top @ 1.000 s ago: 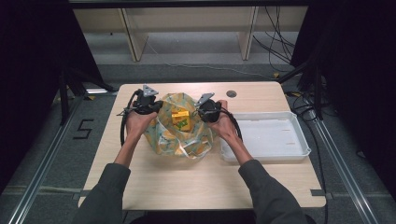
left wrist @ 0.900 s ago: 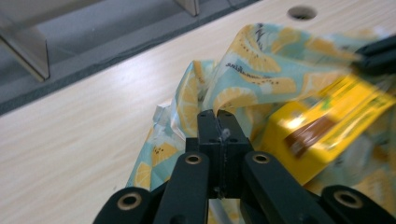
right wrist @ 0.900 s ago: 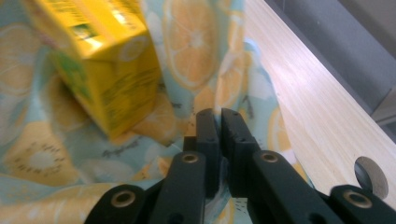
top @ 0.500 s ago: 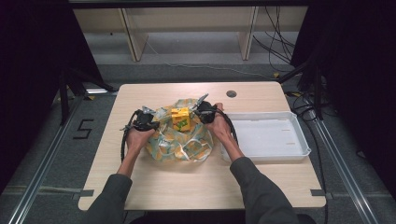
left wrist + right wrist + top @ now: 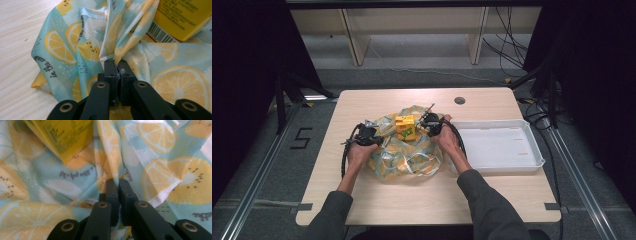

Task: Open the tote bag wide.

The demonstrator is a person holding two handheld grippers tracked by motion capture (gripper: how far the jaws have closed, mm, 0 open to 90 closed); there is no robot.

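A wooden table [image 5: 362, 200] stands on grey floor; a white tray [image 5: 502, 150] sits at three o'clock. Centre, the fruit-print bag [image 5: 404, 155] holds a yellow carton [image 5: 405, 127]. Left gripper [image 5: 379, 134] and right gripper [image 5: 422, 125] each pinch its fabric.

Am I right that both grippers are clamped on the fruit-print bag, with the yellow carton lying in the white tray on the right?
Not quite. Both the left gripper and the right gripper are shut on the fruit-print bag, but the yellow carton sits on the bag between them, not in the white tray. The high view shows this.
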